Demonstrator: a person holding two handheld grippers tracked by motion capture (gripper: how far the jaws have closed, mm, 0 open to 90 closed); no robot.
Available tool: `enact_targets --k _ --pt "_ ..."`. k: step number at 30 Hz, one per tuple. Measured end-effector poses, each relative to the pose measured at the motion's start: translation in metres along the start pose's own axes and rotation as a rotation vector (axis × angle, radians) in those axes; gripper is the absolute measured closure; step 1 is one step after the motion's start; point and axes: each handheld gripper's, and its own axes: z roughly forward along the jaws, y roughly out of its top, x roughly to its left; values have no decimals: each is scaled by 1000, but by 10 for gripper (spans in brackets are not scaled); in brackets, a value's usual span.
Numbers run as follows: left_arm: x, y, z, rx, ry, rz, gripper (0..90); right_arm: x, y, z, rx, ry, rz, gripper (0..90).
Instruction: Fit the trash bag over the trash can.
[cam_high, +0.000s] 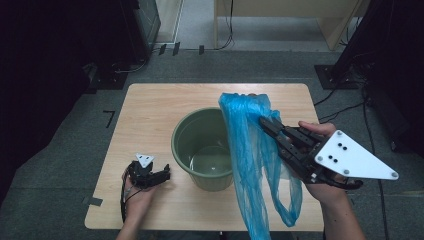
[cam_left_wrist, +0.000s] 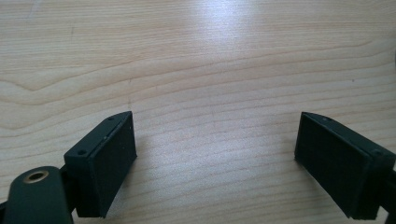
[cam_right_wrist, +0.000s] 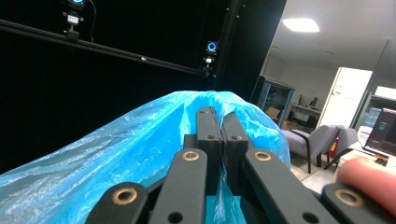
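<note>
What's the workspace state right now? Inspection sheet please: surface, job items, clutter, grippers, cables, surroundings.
Surface: light wood table, bare around the job items.
Job's things: blue plastic bag lifted above the table, hanging down beside and in front of the green bucket; bucket upright at mid table, a little clear film in its bottom.
Clutter: nothing seen on the table.
Grippers: right gripper shut on the bag, raised; left gripper open, low over the table, holding nothing.
Cables: black cable trails from the left gripper along the forearm; more cables on the floor beyond the table.
Surroundings: grey floor, dark stands at both sides, wooden furniture at the far end.
</note>
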Motion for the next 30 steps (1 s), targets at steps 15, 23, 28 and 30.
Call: enact_targets --k 15,23,28,30 --pt "0 0 0 3 -1 2 121 14 13 17 -10 72 -1 900" --pt "0 0 0 2 -1 4 122 15 9 19 3 95 27 898" --pt "0 0 0 3 -1 5 123 15 -8 30 47 89 32 898" --pt "0 0 0 2 -1 4 123 14 -18 37 66 84 43 898"
